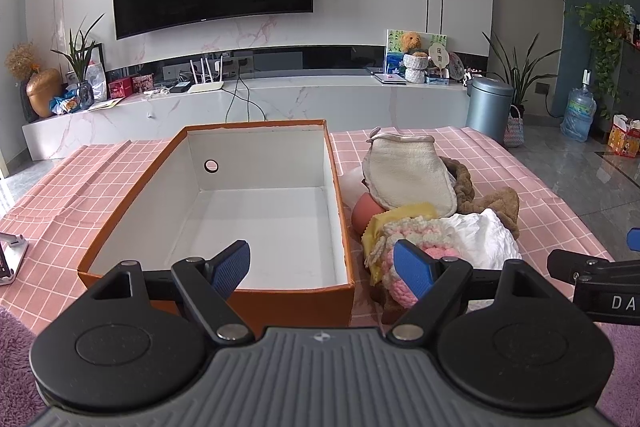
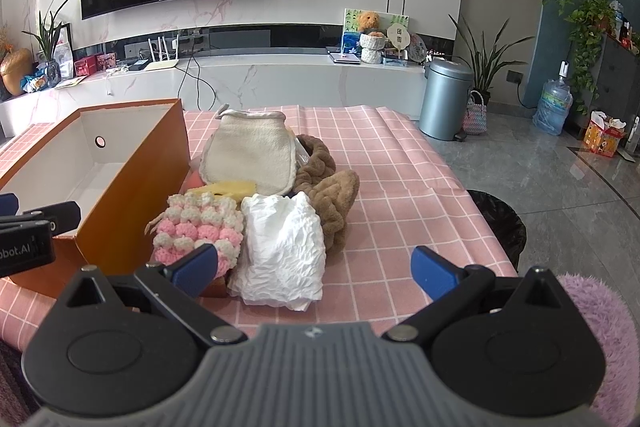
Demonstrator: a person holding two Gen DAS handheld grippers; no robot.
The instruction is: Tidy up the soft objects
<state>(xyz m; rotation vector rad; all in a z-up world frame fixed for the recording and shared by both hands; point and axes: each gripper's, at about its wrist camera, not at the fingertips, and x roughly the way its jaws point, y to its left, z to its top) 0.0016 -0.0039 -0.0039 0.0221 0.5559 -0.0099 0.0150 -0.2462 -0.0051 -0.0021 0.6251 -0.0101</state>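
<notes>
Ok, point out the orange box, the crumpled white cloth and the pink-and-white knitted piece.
orange box (image 1: 120,211), left wrist view, on its left outer wall.
crumpled white cloth (image 2: 282,247), right wrist view, middle of its wrinkled top.
pink-and-white knitted piece (image 2: 196,223), right wrist view, on its bobbled middle.

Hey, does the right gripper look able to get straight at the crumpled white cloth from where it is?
Probably yes: the crumpled white cloth lies at the pile's near edge, nothing between it and the open right gripper, jaws spread wide.
</notes>
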